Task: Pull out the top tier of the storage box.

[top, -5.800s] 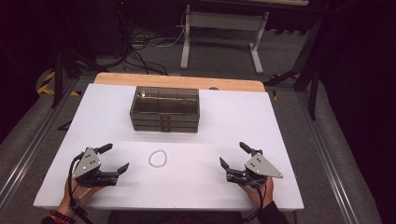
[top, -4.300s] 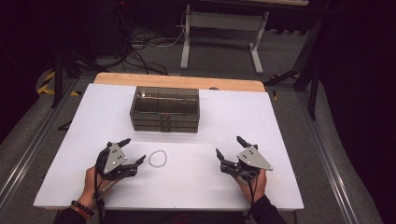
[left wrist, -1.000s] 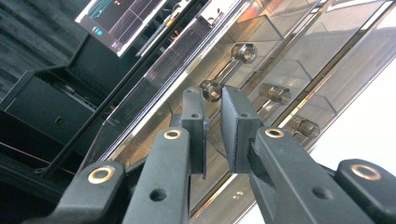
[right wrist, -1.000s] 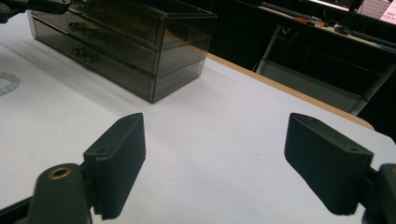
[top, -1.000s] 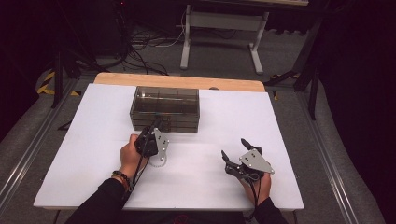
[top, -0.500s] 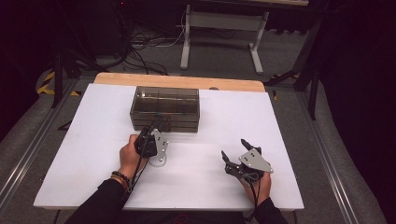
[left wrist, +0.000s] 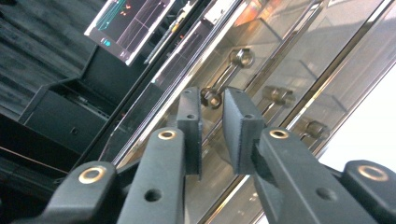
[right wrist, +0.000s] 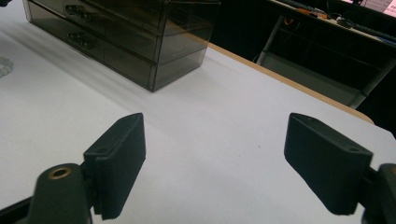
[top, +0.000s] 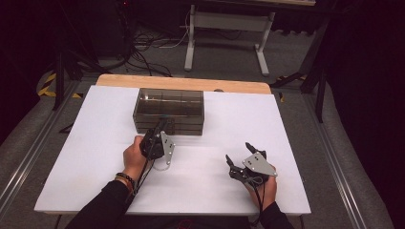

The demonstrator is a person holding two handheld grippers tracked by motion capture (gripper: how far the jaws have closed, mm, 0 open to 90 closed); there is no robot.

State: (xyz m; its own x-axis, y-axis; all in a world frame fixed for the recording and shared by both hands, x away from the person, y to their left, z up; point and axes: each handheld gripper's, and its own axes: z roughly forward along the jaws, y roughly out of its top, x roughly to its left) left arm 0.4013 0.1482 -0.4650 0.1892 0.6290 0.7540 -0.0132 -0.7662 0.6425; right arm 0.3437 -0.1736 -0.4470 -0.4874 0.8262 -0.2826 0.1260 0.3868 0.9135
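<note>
**Drawer knob between my left tongs**

Drawer knob (left wrist: 211,98) on the smoked drawer box (top: 168,110) sits between my left tongs (left wrist: 212,123), nearly together, just closing. My right tongs (right wrist: 215,163) rest apart over the white tabletop (top: 95,138).

Count at that moment: one smoked-clear drawer box (top: 169,110) on one white table (top: 86,157), four round drawer knobs (left wrist: 211,97) seen in the left gripper view, one small chain (top: 164,165), two hand-held grippers, and two hands.

Glossy smoked-plastic drawer box (top: 169,110), metal knobs (left wrist: 211,98)
</note>
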